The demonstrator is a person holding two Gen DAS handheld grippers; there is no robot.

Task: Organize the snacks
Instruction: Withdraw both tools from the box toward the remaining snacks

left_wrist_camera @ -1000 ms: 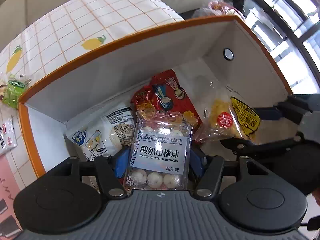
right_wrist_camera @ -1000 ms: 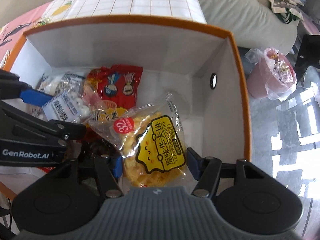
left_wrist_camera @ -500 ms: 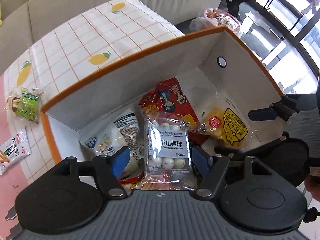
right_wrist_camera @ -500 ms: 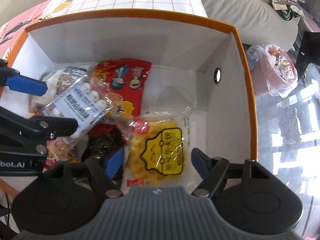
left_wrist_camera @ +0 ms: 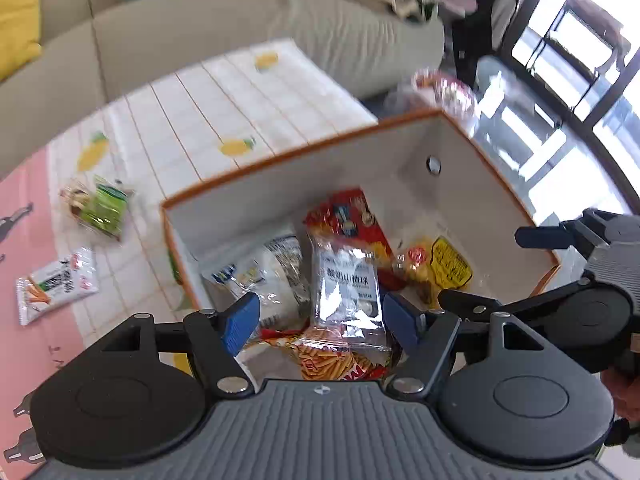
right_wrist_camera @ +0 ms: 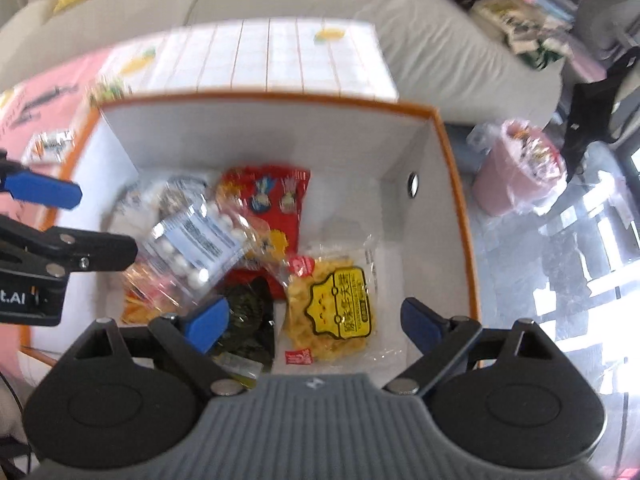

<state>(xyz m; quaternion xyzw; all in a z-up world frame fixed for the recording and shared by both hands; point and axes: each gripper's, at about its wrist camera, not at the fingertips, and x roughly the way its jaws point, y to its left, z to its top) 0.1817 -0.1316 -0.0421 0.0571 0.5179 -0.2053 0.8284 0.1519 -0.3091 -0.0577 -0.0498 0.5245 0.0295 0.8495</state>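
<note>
Box (left_wrist_camera: 472, 192) mostly filled: hawthorn pack (left_wrist_camera: 346, 284), yellow pack (right_wrist_camera: 334, 308), red pack (right_wrist_camera: 266, 204) inside. Left gripper (left_wrist_camera: 320, 316) and right gripper (right_wrist_camera: 316, 320) above box, both released, empty. Left outside box: green pack (left_wrist_camera: 102, 208), carrot pack (left_wrist_camera: 56, 284)

I see the bench (left_wrist_camera: 208, 92) under a white lemon-print grid cloth with a pink section at its left. Directly on it sit the orange-rimmed box (left_wrist_camera: 280, 156), a green snack packet (left_wrist_camera: 102, 208) and a white carrot-print packet (left_wrist_camera: 56, 284), both left of the box.
</note>
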